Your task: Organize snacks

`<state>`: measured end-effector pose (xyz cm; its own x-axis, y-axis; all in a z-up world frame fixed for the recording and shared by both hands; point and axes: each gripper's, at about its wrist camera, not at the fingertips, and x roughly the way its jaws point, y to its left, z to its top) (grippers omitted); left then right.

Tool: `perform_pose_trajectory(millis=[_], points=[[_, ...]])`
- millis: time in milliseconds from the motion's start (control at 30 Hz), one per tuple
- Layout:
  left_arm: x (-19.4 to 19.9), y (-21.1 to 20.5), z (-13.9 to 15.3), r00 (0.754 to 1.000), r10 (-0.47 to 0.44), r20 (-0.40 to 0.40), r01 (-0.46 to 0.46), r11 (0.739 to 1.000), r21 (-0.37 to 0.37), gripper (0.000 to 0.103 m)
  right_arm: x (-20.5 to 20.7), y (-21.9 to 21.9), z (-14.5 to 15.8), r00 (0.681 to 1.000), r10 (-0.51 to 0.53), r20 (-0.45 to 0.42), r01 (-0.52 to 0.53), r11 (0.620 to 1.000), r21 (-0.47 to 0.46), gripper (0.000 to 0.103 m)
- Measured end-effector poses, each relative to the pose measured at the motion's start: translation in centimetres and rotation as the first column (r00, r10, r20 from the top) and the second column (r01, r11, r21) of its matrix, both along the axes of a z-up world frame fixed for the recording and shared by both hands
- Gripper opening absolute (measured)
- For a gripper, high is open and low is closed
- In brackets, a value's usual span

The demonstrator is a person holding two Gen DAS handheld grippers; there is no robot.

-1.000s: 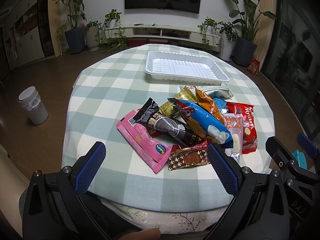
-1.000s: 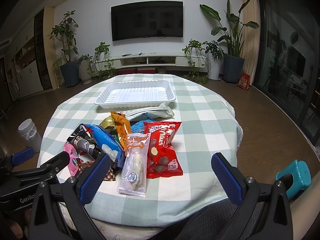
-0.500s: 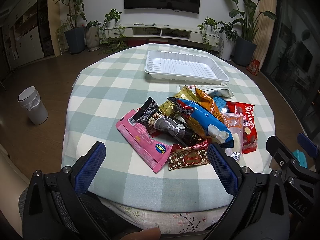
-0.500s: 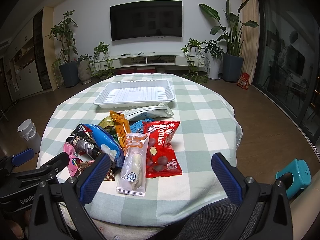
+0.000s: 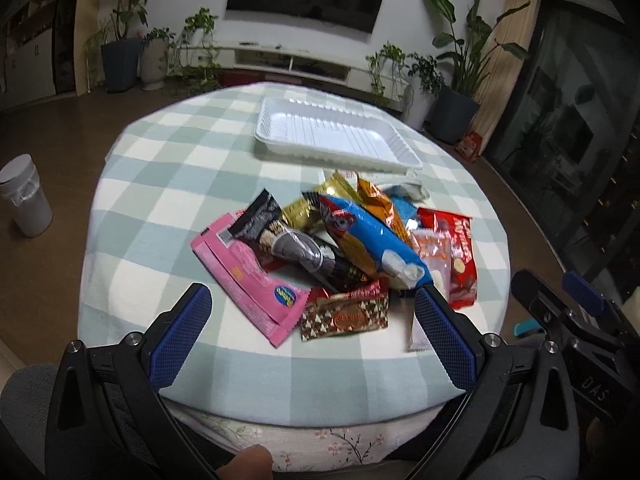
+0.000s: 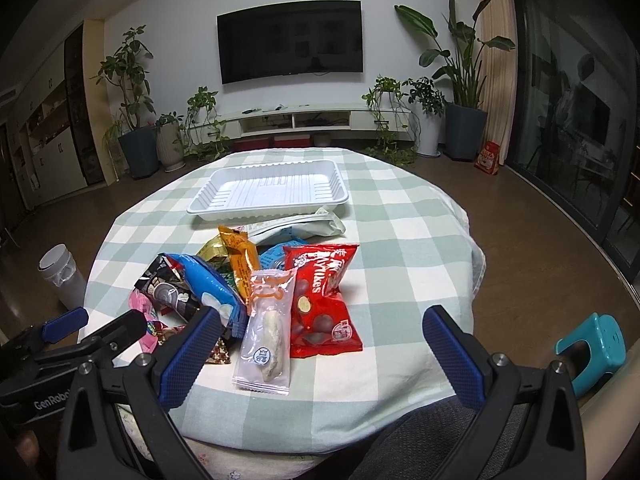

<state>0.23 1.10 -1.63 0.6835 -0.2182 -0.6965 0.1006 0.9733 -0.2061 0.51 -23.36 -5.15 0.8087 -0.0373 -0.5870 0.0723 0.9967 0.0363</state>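
A heap of snack packets lies on the checked tablecloth: a pink wafer pack, a black cookie pack, a blue pack, a brown chocolate pack, a red Mylikes bag and a clear pastry pack. Behind them sits an empty white tray. My left gripper is open near the table's front edge, just short of the pink and brown packs. My right gripper is open too, with the clear pack and red bag between its fingers' line of sight, held by nothing.
The round table's edge drops off close in front of both grippers. A white bin stands on the floor to the left, a teal stool to the right. Potted plants and a TV unit line the far wall.
The left gripper has moved forward and slightly lower toward the snack heap, blurring its view. The right gripper has barely shifted. No packet has moved.
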Motion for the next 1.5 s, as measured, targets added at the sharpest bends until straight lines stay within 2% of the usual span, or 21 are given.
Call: perform_pose_trajectory(millis=[100,233,367,500,633,900,1000,1167,1333,1433,1500], points=[[0.2,-0.2,-0.5,0.999,0.021,-0.039,-0.019,0.998,0.054,0.102,0.1,-0.1,0.0,1.0,-0.002,-0.006,0.002,1.0,0.006,0.103],[0.5,0.5,-0.9,0.998,0.022,-0.06,-0.02,1.0,0.023,0.102,0.0,-0.4,0.2,1.0,-0.005,0.0,0.005,1.0,0.006,0.103],[0.5,0.9,-1.0,0.997,0.045,-0.066,-0.042,0.998,0.044,0.102,0.1,-0.6,0.3,1.0,-0.009,0.002,0.009,1.0,0.009,0.103],[0.1,1.0,-1.1,0.998,0.026,-0.052,-0.025,0.999,0.023,0.102,0.0,-1.0,0.5,1.0,-0.013,0.004,0.013,1.0,0.013,0.103],[0.1,1.0,-1.4,0.996,0.04,-0.074,-0.038,0.999,0.029,0.102,0.1,-1.4,0.6,1.0,-0.024,0.006,0.024,1.0,0.017,0.103],[0.0,1.9,-0.4,0.998,0.051,-0.035,-0.051,0.999,0.018,0.102,0.3,-2.0,0.2,0.999,-0.036,0.001,0.036,0.999,0.025,0.103],[0.2,2.0,-0.3,0.997,0.076,-0.03,-0.075,0.996,0.053,0.102,0.5,-2.5,0.3,0.999,-0.035,-0.001,0.035,0.999,0.034,0.103],[1.0,3.2,-0.2,0.993,0.114,-0.029,-0.11,0.987,0.115,0.102,1.2,-4.1,0.3,0.999,-0.011,-0.033,0.014,0.995,0.1,0.103],[3.0,5.8,-1.4,0.984,0.111,-0.139,-0.108,0.994,0.03,0.102,2.3,-6.2,-0.1,0.997,0.006,-0.079,0.007,0.986,0.165,0.103],[4.2,6.6,-2.6,0.975,0.112,-0.192,-0.109,0.994,0.028,0.102,3.2,-6.6,-0.8,0.993,0.026,-0.112,-0.005,0.982,0.186,0.102],[5.0,6.6,-3.6,0.967,0.102,-0.235,-0.097,0.995,0.031,0.102,3.9,-6.5,-1.3,0.99,0.048,-0.132,-0.022,0.981,0.194,0.097]])
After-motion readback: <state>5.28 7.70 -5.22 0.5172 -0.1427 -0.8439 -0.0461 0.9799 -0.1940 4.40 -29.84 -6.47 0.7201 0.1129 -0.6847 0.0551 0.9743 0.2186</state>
